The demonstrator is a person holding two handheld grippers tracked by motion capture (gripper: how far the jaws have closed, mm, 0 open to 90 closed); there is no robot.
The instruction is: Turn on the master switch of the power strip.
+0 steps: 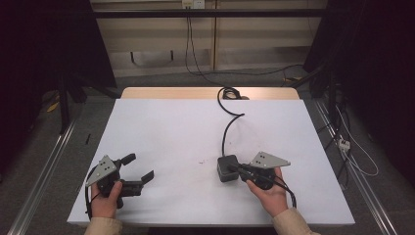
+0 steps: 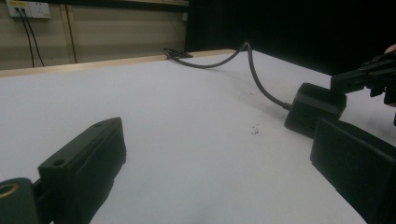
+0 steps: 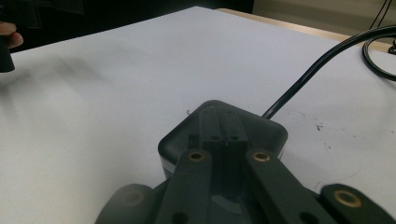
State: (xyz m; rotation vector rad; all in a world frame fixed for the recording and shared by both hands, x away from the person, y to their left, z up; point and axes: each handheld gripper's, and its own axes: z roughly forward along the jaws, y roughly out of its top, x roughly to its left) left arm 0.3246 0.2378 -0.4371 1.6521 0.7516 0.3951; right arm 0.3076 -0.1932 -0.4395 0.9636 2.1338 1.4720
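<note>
Here, high view: black adapter box [image 1: 227, 168] lies near the table's [image 1: 161, 132] front right, cord [image 1: 228, 128] running away toward the far edge; right gripper [image 1: 240, 170] at it.
Left gripper view: left gripper [image 2: 215, 172] spread wide, holding nothing, well apart from box.
Right gripper view: jaws nearly together over the box top; a true pinch I cannot tell. Lifting looks not yet done.

Lab test bay: white table [image 1: 161, 132] sitting inside black curtains [image 1: 381, 73], cables trailing over grey floor [image 1: 44, 161], wall sockets [image 1: 192, 4] showing.
</note>
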